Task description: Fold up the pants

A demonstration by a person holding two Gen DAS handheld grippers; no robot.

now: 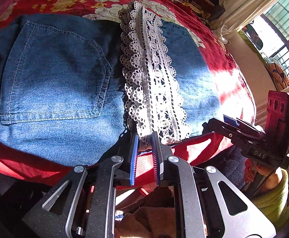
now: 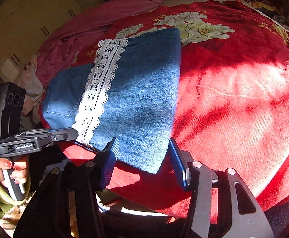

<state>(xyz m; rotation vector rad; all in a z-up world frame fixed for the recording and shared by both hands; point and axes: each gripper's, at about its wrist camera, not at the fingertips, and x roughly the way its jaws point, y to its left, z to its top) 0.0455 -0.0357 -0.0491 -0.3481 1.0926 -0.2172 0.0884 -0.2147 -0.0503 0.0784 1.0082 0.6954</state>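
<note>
Blue denim pants point(image 1: 61, 79) with a back pocket lie folded on a red flowered bedspread point(image 1: 223, 45). A white lace hem band point(image 1: 154, 83) lies across them. My left gripper point(image 1: 145, 138) is shut on the near end of the lace hem. In the right wrist view the folded pants point(image 2: 140, 99) and the lace band point(image 2: 98, 91) lie ahead. My right gripper point(image 2: 142, 148) is open, its jaws standing on either side of the near denim corner without pinching it. The right gripper also shows in the left wrist view point(image 1: 263, 134).
The bed edge runs close below both grippers. A pink cloth point(image 2: 104, 19) is bunched at the far left of the bed, with a wooden cabinet point(image 2: 25, 23) beyond. A window point(image 1: 283, 39) and curtains stand at right. Bright sunlight falls on the bedspread point(image 2: 243, 109).
</note>
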